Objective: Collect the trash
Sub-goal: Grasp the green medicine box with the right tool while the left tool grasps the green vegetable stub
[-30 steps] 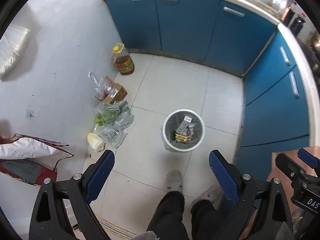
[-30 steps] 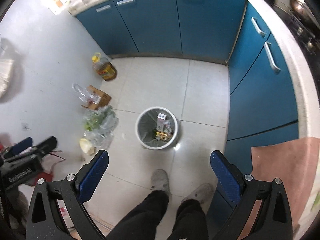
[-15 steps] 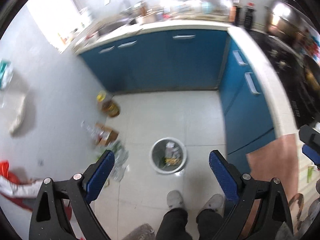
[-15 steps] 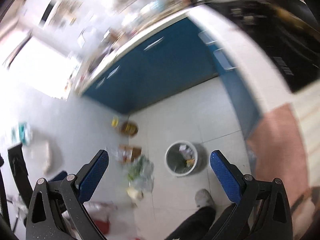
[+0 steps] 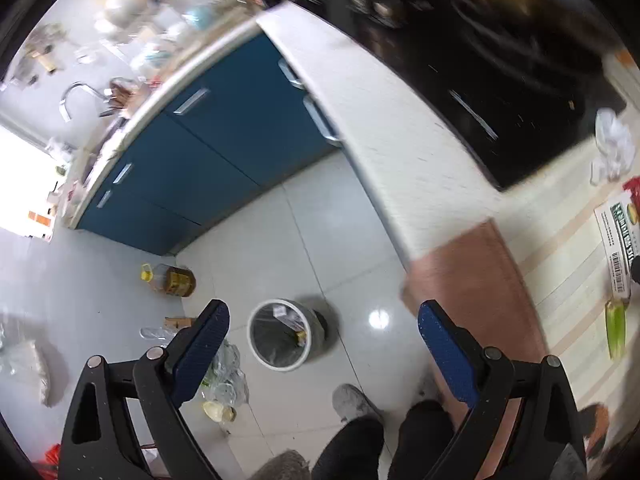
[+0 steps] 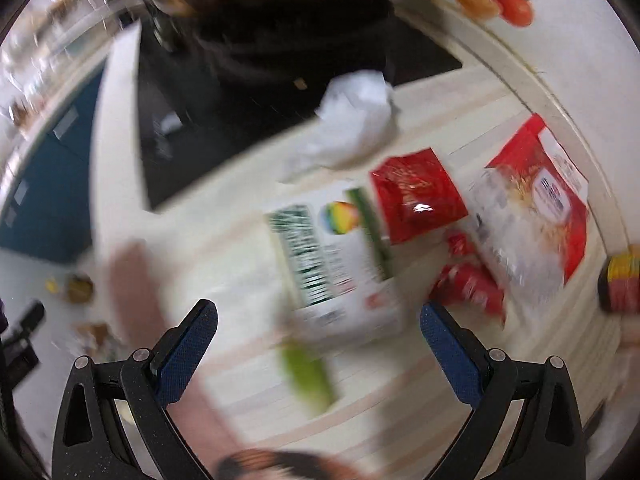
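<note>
I have swung my right gripper [image 6: 318,344] up from the floor bin [image 5: 282,334] to the littered counter, both tongs gaping wide and empty, the left gripper [image 5: 320,340] over the bin, a white-and-green carton [image 6: 340,264] ahead as likely next pick.

The right wrist view is smeared by motion blur, so the print on the white carton [image 6: 340,256] and red packets [image 6: 418,194] cannot be read. In the left wrist view the carton [image 5: 620,236] is cut off by the right edge. The contents of the bin [image 5: 280,334] are too small to tell.
</note>
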`<action>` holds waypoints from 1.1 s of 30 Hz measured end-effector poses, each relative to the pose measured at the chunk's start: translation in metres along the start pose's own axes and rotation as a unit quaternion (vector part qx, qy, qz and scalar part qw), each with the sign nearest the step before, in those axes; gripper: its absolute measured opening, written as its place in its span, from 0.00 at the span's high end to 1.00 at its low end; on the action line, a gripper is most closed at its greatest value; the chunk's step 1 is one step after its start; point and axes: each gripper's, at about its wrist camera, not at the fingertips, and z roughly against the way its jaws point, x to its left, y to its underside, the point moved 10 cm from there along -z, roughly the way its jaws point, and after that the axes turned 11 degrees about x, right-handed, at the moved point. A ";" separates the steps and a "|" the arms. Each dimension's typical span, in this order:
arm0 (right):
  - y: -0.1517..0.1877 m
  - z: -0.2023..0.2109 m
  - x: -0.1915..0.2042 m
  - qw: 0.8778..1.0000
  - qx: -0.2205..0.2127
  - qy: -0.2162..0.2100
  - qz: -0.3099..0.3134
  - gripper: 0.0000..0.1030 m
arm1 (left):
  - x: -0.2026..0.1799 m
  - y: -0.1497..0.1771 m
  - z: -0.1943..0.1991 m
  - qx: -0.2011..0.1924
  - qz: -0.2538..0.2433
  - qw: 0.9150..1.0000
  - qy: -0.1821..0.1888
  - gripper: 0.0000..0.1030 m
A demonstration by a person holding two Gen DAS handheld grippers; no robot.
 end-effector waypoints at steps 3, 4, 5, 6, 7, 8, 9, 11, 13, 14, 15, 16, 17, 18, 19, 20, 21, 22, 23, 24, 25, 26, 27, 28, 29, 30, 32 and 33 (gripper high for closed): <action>-0.010 -0.026 -0.007 0.999 0.021 0.009 0.026 0.01 | -0.031 -0.007 -0.004 0.009 -0.017 1.000 0.000 0.06; -0.009 -0.035 -0.004 0.999 0.025 0.004 0.031 0.01 | -0.039 -0.009 -0.003 0.009 -0.022 1.000 -0.001 0.06; -0.009 -0.040 -0.002 0.999 0.027 -0.002 0.033 0.04 | -0.046 -0.010 -0.002 0.010 -0.027 1.000 -0.001 0.06; -0.008 -0.044 -0.001 0.999 0.027 -0.014 0.034 0.23 | -0.054 -0.010 -0.001 0.013 -0.034 0.999 -0.001 0.06; -0.008 -0.042 -0.004 0.999 0.018 -0.010 0.030 0.30 | -0.059 -0.009 0.001 0.017 -0.038 0.999 0.001 0.06; -0.007 -0.037 -0.007 1.000 0.007 -0.012 0.026 0.30 | -0.066 -0.006 0.003 0.021 -0.041 0.999 0.010 0.06; -0.005 -0.029 -0.009 0.999 -0.001 -0.030 0.019 0.31 | -0.073 -0.004 0.005 0.025 -0.042 0.999 0.019 0.06; 0.003 -0.010 -0.019 0.998 -0.019 -0.061 -0.010 0.32 | -0.091 0.004 0.009 0.042 -0.044 0.997 0.048 0.06; 0.013 0.009 -0.034 0.996 -0.039 -0.068 -0.033 0.32 | -0.118 0.018 0.014 0.077 -0.051 0.991 0.100 0.06; 0.020 0.018 -0.046 0.995 -0.049 -0.071 -0.050 0.32 | -0.137 0.028 0.017 0.096 -0.057 0.985 0.133 0.06; 0.031 0.030 -0.062 0.993 -0.058 -0.076 -0.075 0.32 | -0.154 0.035 0.020 0.112 -0.062 0.978 0.162 0.08; 0.038 0.036 -0.077 0.991 -0.064 -0.075 -0.094 0.32 | -0.174 0.044 0.023 0.132 -0.067 0.970 0.193 0.07; 0.044 0.034 -0.100 0.988 -0.069 -0.072 -0.115 0.32 | -0.185 0.047 0.024 0.145 -0.068 0.964 0.210 0.07; 0.054 0.038 -0.113 0.986 -0.072 -0.069 -0.134 0.32 | -0.199 0.053 0.025 0.162 -0.069 0.957 0.232 0.07; 0.055 0.036 -0.128 0.984 -0.073 -0.067 -0.147 0.32 | -0.213 0.057 0.026 0.176 -0.067 0.949 0.251 0.07; 0.068 0.037 -0.147 0.980 -0.073 -0.063 -0.172 0.32 | -0.223 0.059 0.028 0.184 -0.064 0.944 0.266 0.08; 0.077 0.036 -0.158 0.978 -0.072 -0.061 -0.185 0.32 | -0.234 0.060 0.029 0.188 -0.061 0.941 0.275 0.10; 0.090 0.035 -0.172 0.975 -0.069 -0.056 -0.203 0.32 | -0.239 0.060 0.030 0.188 -0.061 0.940 0.278 0.20; 0.097 0.032 -0.182 0.973 -0.067 -0.053 -0.213 0.32 | -0.245 0.060 0.030 0.189 -0.064 0.939 0.279 0.27; 0.109 0.030 -0.195 0.970 -0.063 -0.049 -0.231 0.32 | -0.251 0.061 0.030 0.190 -0.071 0.941 0.271 0.36; 0.118 0.028 -0.199 0.968 -0.061 -0.048 -0.239 0.32 | -0.252 0.058 0.032 0.180 -0.078 0.944 0.264 0.56; 0.128 0.026 -0.208 0.965 -0.058 -0.046 -0.253 0.32 | -0.253 0.057 0.036 0.165 -0.090 0.949 0.252 0.75; 0.132 0.023 -0.214 0.963 -0.057 -0.044 -0.261 0.32 | -0.256 0.058 0.038 0.155 -0.107 0.951 0.244 0.88; 0.135 0.020 -0.215 0.961 -0.057 -0.044 -0.266 0.33 | -0.256 0.059 0.039 0.150 -0.118 0.953 0.237 0.89; 0.141 0.021 -0.218 0.960 -0.058 -0.042 -0.271 0.33 | -0.255 0.060 0.041 0.141 -0.129 0.954 0.229 0.90; 0.144 0.022 -0.219 0.959 -0.060 -0.041 -0.273 0.33 | -0.253 0.060 0.044 0.124 -0.140 0.958 0.217 0.92; 0.145 0.026 -0.216 0.959 -0.066 -0.040 -0.273 0.33 | -0.247 0.060 0.051 0.090 -0.159 0.963 0.198 0.96; 0.146 0.028 -0.211 0.960 -0.070 -0.040 -0.270 0.33 | -0.241 0.059 0.055 0.072 -0.166 0.965 0.189 0.96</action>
